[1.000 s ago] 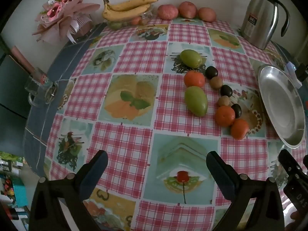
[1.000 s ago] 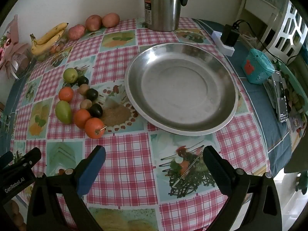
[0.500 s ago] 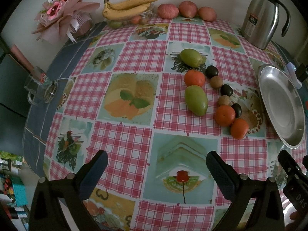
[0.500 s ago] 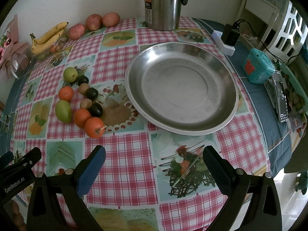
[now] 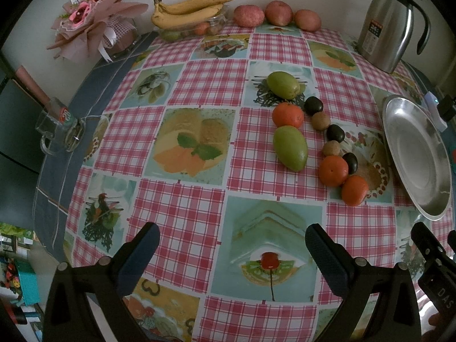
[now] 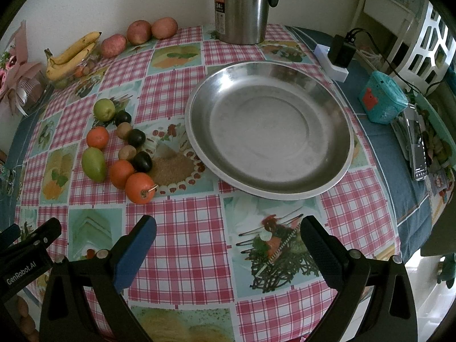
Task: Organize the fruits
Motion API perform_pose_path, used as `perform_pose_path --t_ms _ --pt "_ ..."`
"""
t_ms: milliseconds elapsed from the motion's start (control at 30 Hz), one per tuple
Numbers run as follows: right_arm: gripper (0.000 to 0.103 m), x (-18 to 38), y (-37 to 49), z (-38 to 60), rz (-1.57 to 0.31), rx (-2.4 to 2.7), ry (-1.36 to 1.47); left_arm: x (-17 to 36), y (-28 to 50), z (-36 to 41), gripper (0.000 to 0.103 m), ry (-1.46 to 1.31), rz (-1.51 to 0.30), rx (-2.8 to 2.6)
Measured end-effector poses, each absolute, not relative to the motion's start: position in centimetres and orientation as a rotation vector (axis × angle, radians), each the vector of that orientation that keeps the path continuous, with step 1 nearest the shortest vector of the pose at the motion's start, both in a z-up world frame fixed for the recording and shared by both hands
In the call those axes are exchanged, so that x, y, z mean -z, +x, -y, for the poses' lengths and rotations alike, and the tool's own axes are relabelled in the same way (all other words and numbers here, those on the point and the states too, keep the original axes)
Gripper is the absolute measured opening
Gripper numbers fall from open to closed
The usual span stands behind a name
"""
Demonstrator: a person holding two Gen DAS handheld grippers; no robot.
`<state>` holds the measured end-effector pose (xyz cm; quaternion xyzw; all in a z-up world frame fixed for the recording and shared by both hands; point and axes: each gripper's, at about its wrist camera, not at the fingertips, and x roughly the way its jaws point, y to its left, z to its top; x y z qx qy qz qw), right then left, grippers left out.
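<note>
A cluster of small fruits lies on the checked tablecloth: two green mangoes, three oranges, dark plums and brown kiwis. An empty steel plate sits to their right. My left gripper is open and empty above the table's near edge, short of the fruits. My right gripper is open and empty, in front of the plate.
Bananas, three red apples and a steel thermos stand along the back wall. A pink bouquet and a glass mug are at the left. A power strip and a teal box are at the right.
Both views have shifted only very slightly; the fruits and plate have not moved and both grippers stay open.
</note>
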<state>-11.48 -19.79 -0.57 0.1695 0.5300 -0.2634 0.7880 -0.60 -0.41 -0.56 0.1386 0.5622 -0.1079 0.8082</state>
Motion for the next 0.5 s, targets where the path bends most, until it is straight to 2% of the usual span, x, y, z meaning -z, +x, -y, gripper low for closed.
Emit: perform_pose_path --t_ms 500 --pt "0.101 0.61 -11.35 19.84 -1.147 0.567 0.366 0.56 -0.52 0.42 0.103 0.297 -1.205 0.234"
